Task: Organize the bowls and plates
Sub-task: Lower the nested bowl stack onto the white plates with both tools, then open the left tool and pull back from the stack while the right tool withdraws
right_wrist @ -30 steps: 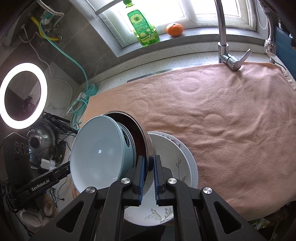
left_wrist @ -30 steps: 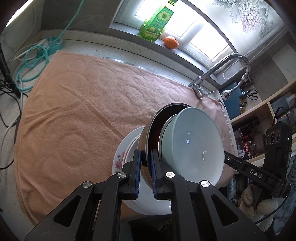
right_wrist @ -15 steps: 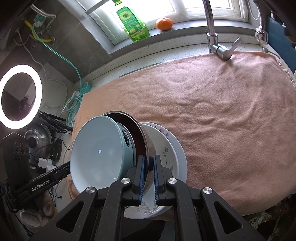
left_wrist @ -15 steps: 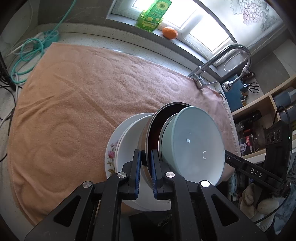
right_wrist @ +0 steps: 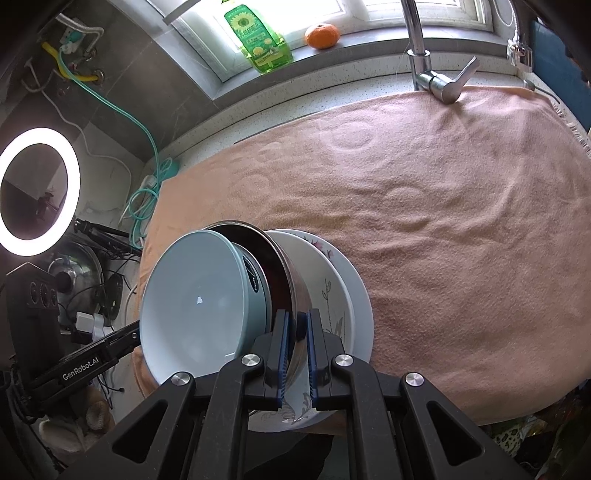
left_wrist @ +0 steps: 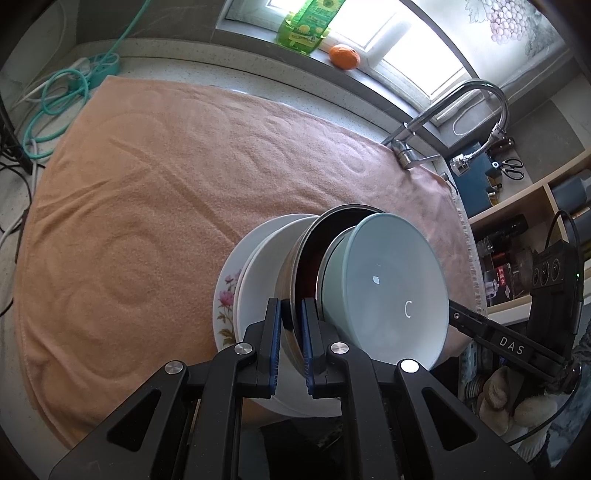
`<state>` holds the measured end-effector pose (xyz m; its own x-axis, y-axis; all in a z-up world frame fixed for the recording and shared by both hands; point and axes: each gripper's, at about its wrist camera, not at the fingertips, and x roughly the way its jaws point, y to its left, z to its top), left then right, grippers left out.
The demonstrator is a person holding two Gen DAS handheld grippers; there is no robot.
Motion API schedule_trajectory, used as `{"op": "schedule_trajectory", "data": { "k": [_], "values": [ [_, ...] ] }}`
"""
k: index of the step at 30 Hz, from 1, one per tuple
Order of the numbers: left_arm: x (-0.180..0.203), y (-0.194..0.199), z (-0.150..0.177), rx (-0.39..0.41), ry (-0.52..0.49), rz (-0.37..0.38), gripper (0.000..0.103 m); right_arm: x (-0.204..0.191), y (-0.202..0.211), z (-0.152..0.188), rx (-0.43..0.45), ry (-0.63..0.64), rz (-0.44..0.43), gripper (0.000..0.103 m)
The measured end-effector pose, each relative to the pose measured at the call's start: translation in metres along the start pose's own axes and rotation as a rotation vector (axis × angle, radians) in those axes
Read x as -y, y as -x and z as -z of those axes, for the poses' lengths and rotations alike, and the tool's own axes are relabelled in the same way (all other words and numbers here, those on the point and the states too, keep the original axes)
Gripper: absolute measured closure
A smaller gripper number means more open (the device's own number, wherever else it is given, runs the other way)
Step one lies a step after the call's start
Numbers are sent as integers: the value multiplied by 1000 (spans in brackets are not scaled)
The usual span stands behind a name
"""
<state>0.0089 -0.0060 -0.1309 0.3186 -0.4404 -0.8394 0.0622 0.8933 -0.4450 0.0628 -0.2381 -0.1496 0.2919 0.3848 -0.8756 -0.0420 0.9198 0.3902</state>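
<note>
A stack of dishes hangs between my two grippers above the peach towel (left_wrist: 166, 192). A pale blue bowl (left_wrist: 391, 295) nests in a steel bowl with a dark inside (left_wrist: 306, 251), which sits in a white bowl (left_wrist: 262, 273) on a flowered plate (left_wrist: 225, 291). My left gripper (left_wrist: 291, 325) is shut on the steel bowl's rim. My right gripper (right_wrist: 295, 332) is shut on the opposite rim of the steel bowl (right_wrist: 284, 266). The blue bowl (right_wrist: 195, 302), a white bowl with a leaf pattern (right_wrist: 325, 291) and the plate (right_wrist: 358, 291) also show in the right wrist view.
A faucet (right_wrist: 424, 70) stands at the towel's (right_wrist: 424, 221) far edge. A green soap bottle (right_wrist: 258, 37) and an orange (right_wrist: 322, 31) sit on the windowsill. Teal hose and cables (left_wrist: 55, 96) lie left of the towel. Shelves (left_wrist: 535, 229) stand to the right. A ring light (right_wrist: 37, 192) glows at left.
Both grippers have carried the dish stack forward over the towel. More of the white bowl and the flowered plate shows under the steel bowl.
</note>
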Motion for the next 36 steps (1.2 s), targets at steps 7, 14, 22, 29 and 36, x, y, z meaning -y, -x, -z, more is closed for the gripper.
{"op": "schedule_trajectory", "data": {
  "k": [7,14,22,29,36],
  "values": [
    [0,1,0,1,-3,2,94,0,0,2,0,-4,1,94],
    [1,0,1,2,-10,0,94,1,0,2,2,-2,3,94],
    [4,0,3,7,-27,-17,94,1,1,2,2,-1,0,94],
    [2,2,4,6,-20,-22,94,0,1,4,2,5,-5,94],
    [-2,14,2,48,-19,-32,91,-7,8,3,24,40,27,93]
  ]
}}
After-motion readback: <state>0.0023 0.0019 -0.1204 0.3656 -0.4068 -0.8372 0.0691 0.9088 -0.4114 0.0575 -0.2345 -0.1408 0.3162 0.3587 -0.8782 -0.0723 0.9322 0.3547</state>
